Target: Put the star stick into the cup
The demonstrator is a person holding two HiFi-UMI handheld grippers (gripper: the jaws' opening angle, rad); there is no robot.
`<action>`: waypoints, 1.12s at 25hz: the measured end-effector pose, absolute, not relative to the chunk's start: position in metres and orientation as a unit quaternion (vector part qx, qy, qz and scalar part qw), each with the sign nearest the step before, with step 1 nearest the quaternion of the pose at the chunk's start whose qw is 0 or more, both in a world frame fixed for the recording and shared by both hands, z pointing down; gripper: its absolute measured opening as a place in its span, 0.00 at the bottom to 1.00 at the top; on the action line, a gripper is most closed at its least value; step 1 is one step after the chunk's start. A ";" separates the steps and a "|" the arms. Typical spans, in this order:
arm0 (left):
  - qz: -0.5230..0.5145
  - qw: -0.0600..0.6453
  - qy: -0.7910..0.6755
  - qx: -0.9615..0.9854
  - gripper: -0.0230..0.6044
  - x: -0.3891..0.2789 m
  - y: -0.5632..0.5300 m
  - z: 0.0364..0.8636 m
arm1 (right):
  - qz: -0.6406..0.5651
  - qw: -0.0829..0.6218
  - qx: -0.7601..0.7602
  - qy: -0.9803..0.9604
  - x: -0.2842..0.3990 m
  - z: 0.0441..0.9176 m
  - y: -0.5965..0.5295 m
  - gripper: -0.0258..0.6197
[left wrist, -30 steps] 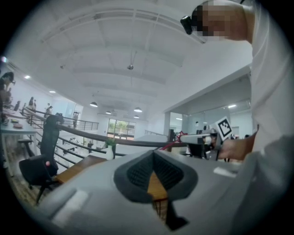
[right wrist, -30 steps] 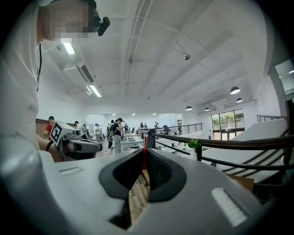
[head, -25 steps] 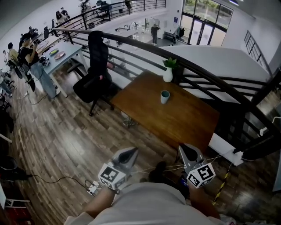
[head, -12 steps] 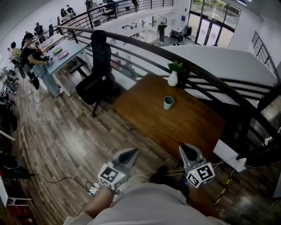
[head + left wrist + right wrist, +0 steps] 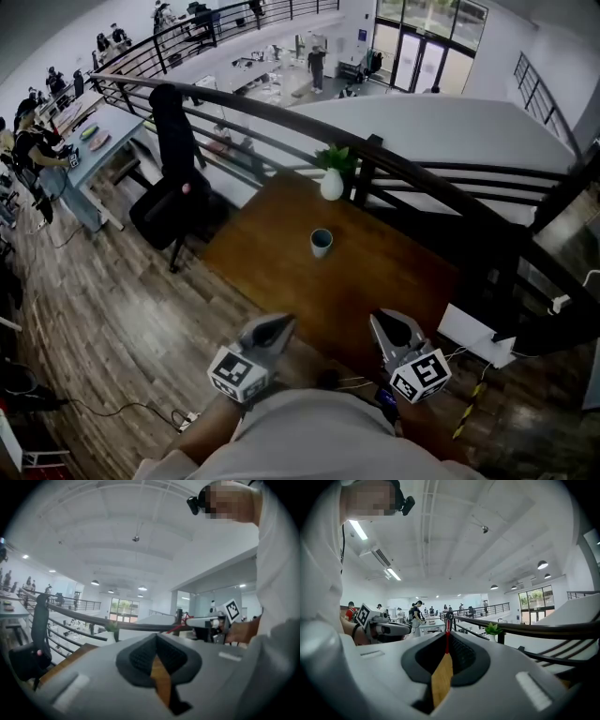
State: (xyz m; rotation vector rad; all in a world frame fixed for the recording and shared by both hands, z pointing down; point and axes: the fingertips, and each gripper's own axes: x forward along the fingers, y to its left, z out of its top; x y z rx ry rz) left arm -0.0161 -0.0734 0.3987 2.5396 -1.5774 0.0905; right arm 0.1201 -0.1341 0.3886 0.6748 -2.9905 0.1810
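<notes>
The right hand-held gripper (image 5: pixel 388 325) is clamped on the thin red star stick (image 5: pixel 446 640), which rises straight up from between its closed jaws. The left hand-held gripper (image 5: pixel 275 325) has its jaws together with nothing in them. Both hang over the near edge of the wooden bench (image 5: pixel 403 272). The cup (image 5: pixel 322 242) stands upright mid-bench, toward the potted plant (image 5: pixel 331 178) at the far edge.
</notes>
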 end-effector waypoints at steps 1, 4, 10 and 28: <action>0.030 0.074 -0.524 0.848 0.04 -0.012 -0.086 0.397 | 0.060 0.036 0.219 -0.973 0.123 0.389 -0.144 0.07; 0.031 0.070 -0.519 0.851 0.04 0.001 -0.118 0.396 | 0.059 0.035 0.223 -0.972 0.134 0.390 -0.175 0.07; 0.031 0.072 -0.504 0.860 0.04 0.001 -0.171 0.399 | 0.067 0.032 0.242 -0.967 0.136 0.395 -0.218 0.07; 0.023 0.076 -0.416 0.906 0.04 -0.107 -0.259 0.393 | 0.082 0.042 0.340 -0.936 0.034 0.397 -0.277 0.07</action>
